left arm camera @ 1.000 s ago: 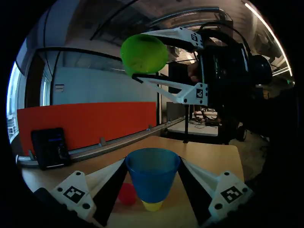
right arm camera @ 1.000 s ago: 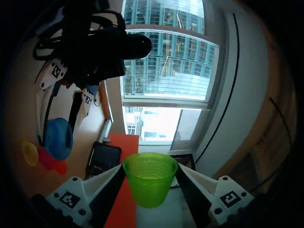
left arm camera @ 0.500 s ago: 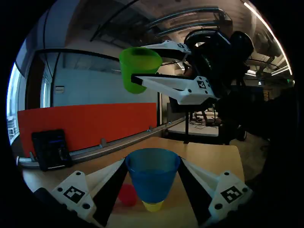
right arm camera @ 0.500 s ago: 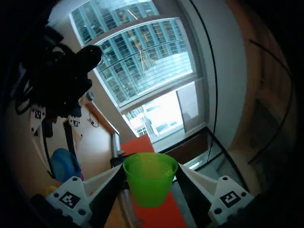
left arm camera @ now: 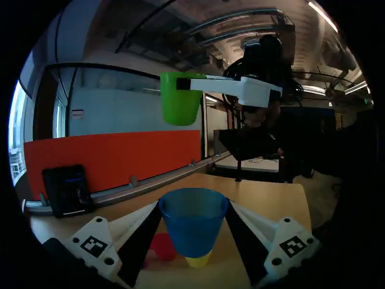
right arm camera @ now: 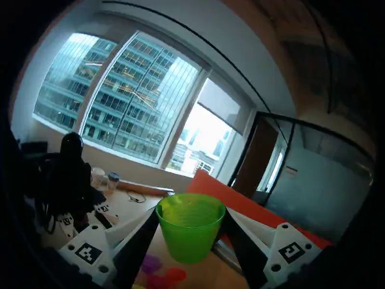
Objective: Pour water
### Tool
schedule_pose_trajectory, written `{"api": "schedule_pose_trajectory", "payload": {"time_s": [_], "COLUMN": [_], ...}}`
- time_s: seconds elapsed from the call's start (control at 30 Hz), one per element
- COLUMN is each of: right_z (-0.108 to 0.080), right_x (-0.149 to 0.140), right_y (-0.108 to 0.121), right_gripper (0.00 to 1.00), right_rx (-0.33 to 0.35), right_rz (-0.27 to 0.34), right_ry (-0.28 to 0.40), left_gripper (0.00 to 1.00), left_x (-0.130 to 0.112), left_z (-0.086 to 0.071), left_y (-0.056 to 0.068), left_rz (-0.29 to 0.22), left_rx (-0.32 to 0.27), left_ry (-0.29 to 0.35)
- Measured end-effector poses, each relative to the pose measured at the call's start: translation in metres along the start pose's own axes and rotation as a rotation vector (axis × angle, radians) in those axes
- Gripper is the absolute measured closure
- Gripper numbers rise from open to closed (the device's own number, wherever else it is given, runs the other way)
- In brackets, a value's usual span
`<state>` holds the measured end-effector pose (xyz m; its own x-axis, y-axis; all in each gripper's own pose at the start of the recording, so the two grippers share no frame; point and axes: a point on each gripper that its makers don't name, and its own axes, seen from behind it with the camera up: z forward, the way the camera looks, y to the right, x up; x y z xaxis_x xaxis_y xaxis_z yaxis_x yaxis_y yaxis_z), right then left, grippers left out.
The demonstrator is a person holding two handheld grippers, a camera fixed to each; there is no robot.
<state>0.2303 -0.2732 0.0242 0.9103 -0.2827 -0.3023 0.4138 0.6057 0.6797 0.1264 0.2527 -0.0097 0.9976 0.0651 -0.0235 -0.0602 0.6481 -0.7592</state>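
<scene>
Left tongs (left arm camera: 193, 213) clamp the blue cup (left arm camera: 193, 229) above the desk (left arm camera: 269, 192); right tongs (right arm camera: 191, 215) clamp the green cup (right arm camera: 191, 233) upright, higher up.

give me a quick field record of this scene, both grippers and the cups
left gripper: jaws shut on blue cup, upright, low by the table
right gripper: jaws shut on green cup, upright, held higher than the blue cup
water: cannot tell in either cup
pouring: none now, green cup not tipped
on table: red cup and yellow cup, just beyond the blue cup
background: orange panel, dark device standing before it
</scene>
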Motion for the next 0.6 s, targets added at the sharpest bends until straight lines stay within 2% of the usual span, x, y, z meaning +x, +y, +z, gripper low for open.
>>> {"api": "schedule_pose_trajectory", "payload": {"time_s": [0.1,0.27,0.4,0.6], "right_z": [-0.002,-0.007,-0.012,-0.019], "right_x": [-0.001,-0.004,-0.008,-0.015], "right_y": [-0.002,-0.006,-0.005,-0.004], "right_gripper": [0.08,0.08,0.08,0.08], "right_rx": [0.010,0.034,0.037,0.032], "right_rz": [0.088,0.199,0.238,0.262], "right_ry": [0.004,0.010,0.012,0.010], "left_gripper": [0.12,0.11,0.11,0.12], "left_x": [0.000,-0.001,-0.003,-0.006], "left_z": [-0.001,-0.002,-0.002,-0.002], "left_y": [-0.002,-0.004,-0.006,-0.011], "left_rz": [0.003,0.006,0.012,0.016], "left_rx": [0.004,0.010,0.016,0.025], "left_ry": [-0.001,-0.007,-0.014,-0.024]}}
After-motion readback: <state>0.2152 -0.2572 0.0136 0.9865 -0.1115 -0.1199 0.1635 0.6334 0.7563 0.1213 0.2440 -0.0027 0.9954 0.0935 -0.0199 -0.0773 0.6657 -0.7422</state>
